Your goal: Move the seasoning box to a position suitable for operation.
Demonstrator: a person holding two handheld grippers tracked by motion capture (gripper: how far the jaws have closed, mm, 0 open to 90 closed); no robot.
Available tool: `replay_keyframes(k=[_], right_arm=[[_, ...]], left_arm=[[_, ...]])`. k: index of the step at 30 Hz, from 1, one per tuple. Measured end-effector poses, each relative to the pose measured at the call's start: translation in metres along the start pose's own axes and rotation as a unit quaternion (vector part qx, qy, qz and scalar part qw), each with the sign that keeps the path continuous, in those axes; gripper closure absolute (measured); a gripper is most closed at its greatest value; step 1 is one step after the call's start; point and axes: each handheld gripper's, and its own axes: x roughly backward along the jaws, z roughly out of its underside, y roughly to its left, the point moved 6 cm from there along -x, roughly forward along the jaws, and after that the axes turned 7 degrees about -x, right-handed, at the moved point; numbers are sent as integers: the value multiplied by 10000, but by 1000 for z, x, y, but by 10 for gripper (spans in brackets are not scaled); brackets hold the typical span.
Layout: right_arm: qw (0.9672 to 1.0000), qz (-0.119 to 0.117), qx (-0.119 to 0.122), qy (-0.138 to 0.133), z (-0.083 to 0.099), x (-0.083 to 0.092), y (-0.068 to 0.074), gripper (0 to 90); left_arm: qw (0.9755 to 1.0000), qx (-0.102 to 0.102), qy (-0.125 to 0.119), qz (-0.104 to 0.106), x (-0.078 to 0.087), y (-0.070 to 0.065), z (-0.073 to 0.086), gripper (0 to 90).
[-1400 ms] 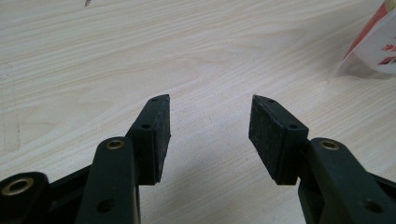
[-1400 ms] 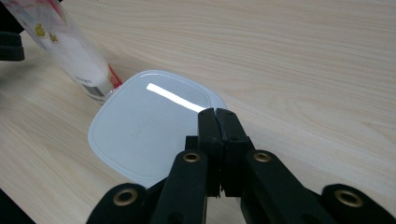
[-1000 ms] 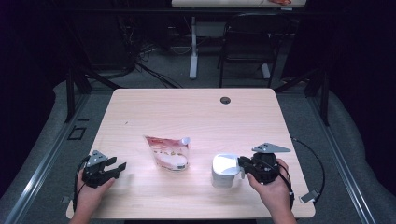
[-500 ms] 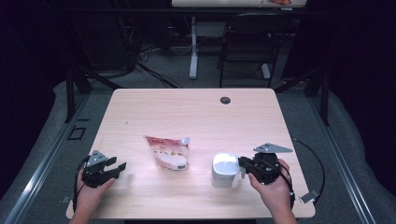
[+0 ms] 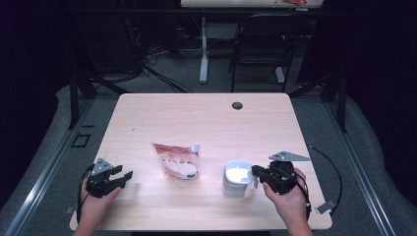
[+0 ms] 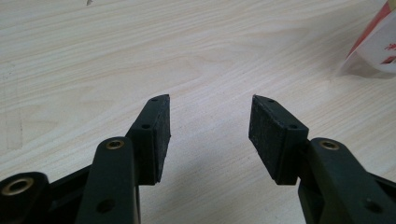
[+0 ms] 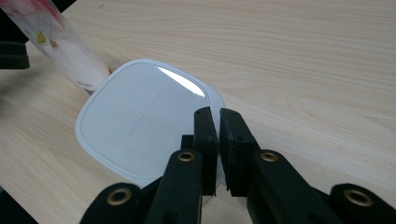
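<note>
- On the surface [image 5: 206, 123], right tongs [image 7: 218, 114] closing, nearly shut, over white tub [image 7: 140, 121] rim; grip unclear.
- Left tongs [image 6: 210, 114] gaping, empty, near pouch [image 5: 177, 160].

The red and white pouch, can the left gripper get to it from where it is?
Probably yes. The left gripper has open jaws with nothing between them, and bare table lies between it and the red and white pouch.
</note>
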Motion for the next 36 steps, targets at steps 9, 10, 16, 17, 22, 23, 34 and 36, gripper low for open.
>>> replay_keyframes(k=[9, 10, 16, 17, 22, 23, 34, 36], right_arm=[[9994, -206, -271, -58, 1, 0, -4, 870], [9993, -224, -294, -70, 1, 0, -4, 871], [9990, -269, -349, -78, 1, 0, -5, 872], [9990, -269, -354, -80, 1, 0, -5, 872], [9989, -283, -357, -55, 1, 0, -6, 872], [9988, -310, -381, -67, 1, 0, -6, 872], [9984, -320, -461, -51, 2, 0, -8, 875], [9983, -337, -472, -52, 2, 0, -9, 876]], left_arm=[[10000, -14, 4, 0, 0, 0, 0, 489], [10000, -19, 6, -3, 0, 0, 0, 489], [10000, -13, 11, -4, -1, 0, 0, 489], [10000, -12, 8, -4, 0, 0, 0, 489], [10000, 6, 7, -7, 0, 0, 0, 488], [10000, 3, 6, -10, -1, 0, 0, 488], [10000, -13, 7, -8, -1, 0, 0, 489], [10000, -14, 7, -10, -1, 0, 0, 488]])
